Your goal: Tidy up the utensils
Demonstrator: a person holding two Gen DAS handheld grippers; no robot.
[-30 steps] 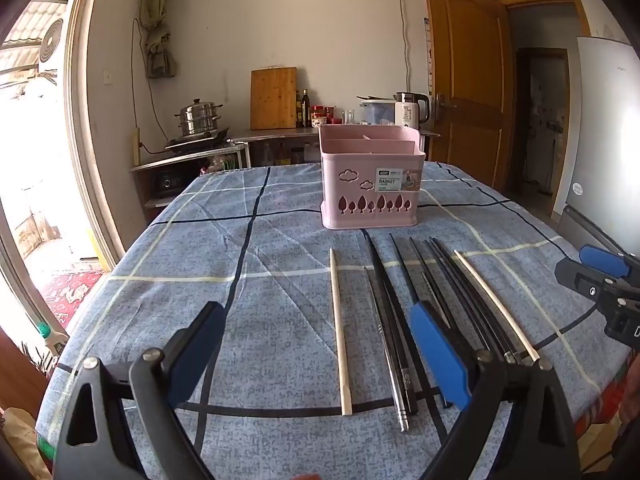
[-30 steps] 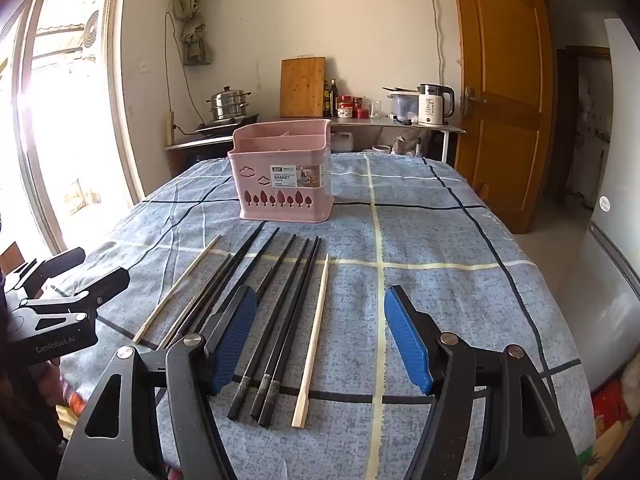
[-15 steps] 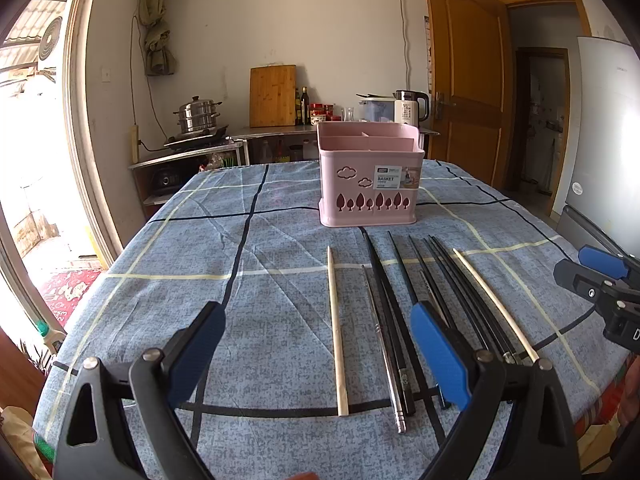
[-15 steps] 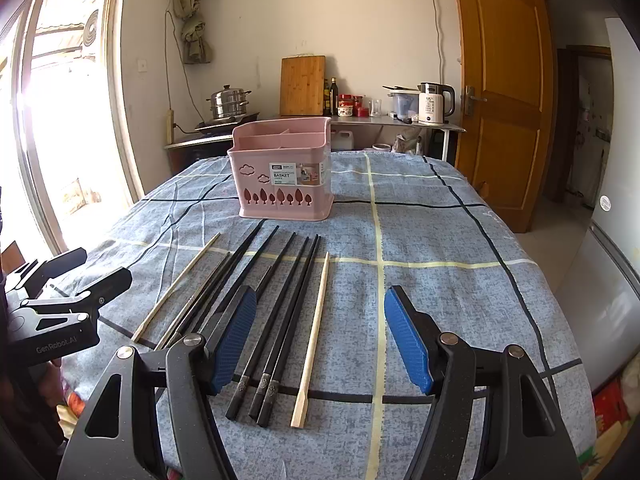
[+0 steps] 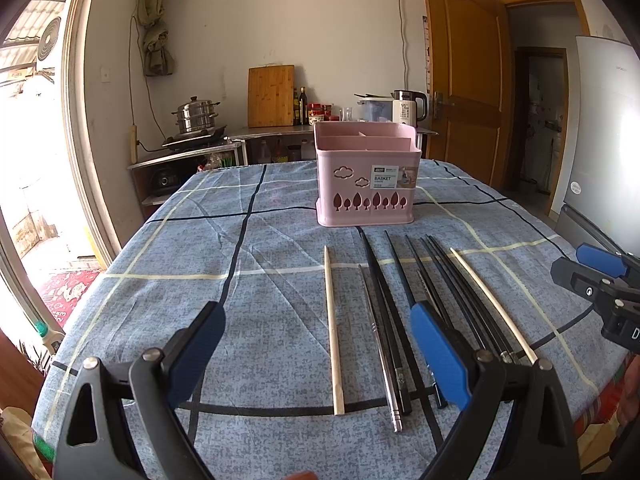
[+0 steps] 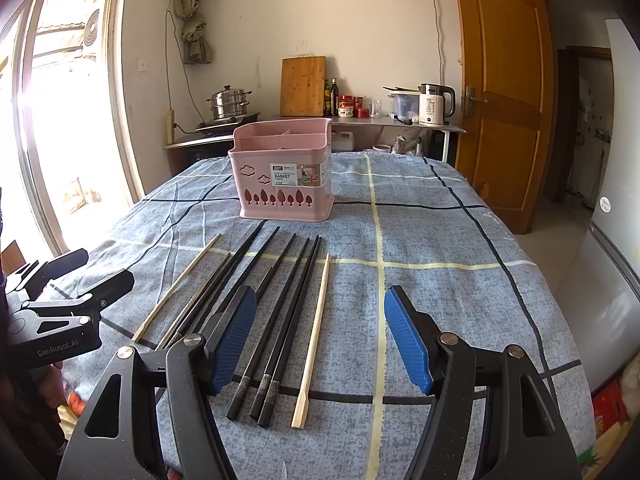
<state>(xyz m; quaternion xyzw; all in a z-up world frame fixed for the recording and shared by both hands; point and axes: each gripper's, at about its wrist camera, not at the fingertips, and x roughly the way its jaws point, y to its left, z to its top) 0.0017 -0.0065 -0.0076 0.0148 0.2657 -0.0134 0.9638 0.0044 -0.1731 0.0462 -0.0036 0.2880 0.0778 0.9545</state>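
At the bottom of the left wrist view the left gripper (image 5: 318, 354) is seen with its blue-padded fingers (image 5: 439, 354) spread wide and nothing held between them; it hangs above the near edge of the table. In the right wrist view the right gripper (image 6: 320, 340) is likewise spread wide and empty, low in the frame. The blue checked tablecloth (image 5: 160, 280) is seen covering the whole table. Just beyond the grippers, at centre frame, the chopsticks are laid out side by side, ends toward the camera and tips toward the far side. In the left wrist view a pale wooden chopstick (image 5: 332, 328) is noted lying apart at the left of the row, then a metal chopstick (image 5: 380, 352), then several black chopsticks (image 5: 400, 280) close together, some touching, and a second pale wooden chopstick (image 5: 490, 304) at the right end. In the right wrist view three black chopsticks (image 6: 280, 320) and the pale one (image 6: 316, 336) are seen between the open fingers. Farther off, at upper centre, a pink utensil basket (image 5: 366, 180) with divided compartments is seen standing upright on the cloth, clear of the chopstick tips. Behind the table, a counter with a steel pot (image 5: 196, 114), a cutting board (image 5: 271, 96) and a kettle (image 5: 406, 110) is recorded against the wall.
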